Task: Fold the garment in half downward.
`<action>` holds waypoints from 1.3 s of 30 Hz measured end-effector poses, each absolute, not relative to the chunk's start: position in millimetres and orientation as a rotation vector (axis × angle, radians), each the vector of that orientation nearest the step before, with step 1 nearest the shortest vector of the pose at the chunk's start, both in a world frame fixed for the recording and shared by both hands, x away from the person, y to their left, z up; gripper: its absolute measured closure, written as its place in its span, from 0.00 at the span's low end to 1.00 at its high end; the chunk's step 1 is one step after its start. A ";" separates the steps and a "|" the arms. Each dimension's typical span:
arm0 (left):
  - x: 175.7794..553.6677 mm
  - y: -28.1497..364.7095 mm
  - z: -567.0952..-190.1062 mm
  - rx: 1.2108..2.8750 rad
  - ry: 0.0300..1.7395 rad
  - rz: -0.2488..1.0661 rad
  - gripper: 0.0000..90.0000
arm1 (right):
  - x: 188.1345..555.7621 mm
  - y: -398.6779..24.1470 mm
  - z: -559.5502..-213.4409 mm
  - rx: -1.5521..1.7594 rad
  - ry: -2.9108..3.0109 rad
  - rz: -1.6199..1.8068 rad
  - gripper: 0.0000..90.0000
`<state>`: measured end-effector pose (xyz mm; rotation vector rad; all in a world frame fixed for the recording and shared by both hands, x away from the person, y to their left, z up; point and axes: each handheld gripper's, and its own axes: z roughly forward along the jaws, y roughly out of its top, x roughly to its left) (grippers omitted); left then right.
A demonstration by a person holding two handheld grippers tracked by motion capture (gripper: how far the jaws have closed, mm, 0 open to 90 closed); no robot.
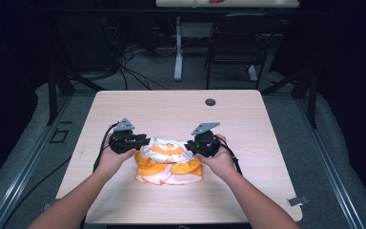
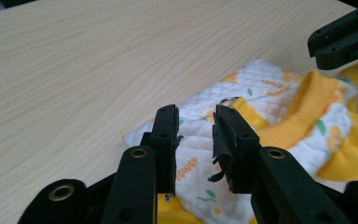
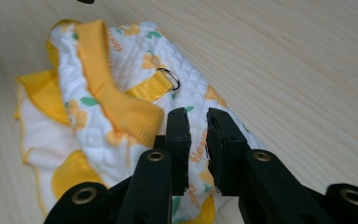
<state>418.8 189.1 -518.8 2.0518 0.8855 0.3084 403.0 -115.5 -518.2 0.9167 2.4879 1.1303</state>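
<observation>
I hover both hand-held grippers, left (image 2: 193, 140) and right (image 3: 198, 140), jaws parted and seemingly empty, over the garment (image 1: 169, 164) on the bench (image 1: 171, 107); next, regrip its edges to fold.

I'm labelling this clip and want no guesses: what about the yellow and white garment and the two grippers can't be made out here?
- Garment: high view too small to tell its type; grippers cover its upper corners.
- Printed words: right gripper view, cut by the jaws.
- Left gripper: jaws apart over cloth; contact unclear.
- Right gripper: same.
- Garment's underside: hidden against the table.
</observation>
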 end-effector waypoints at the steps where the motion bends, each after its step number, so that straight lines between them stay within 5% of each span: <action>1: 421.3 187.6 -522.3 2.058 0.889 0.297 0.79 | 405.8 -114.0 -520.1 0.935 2.488 1.124 0.87; 9: 414.4 179.6 -535.1 2.096 0.835 0.222 0.83 | 413.1 -103.1 -531.4 0.931 2.554 1.095 0.84; 32: 357.2 179.4 -548.5 2.166 0.702 0.122 0.74 | 351.5 -113.1 -546.3 0.785 2.672 1.073 0.74; 36: 353.8 180.2 -549.7 2.167 0.692 0.117 0.80 | 346.7 -112.5 -545.0 0.772 2.656 1.076 0.77; 39: 349.9 179.9 -553.2 2.186 0.685 0.094 0.88 | 337.6 -109.7 -541.3 0.749 2.657 1.128 0.88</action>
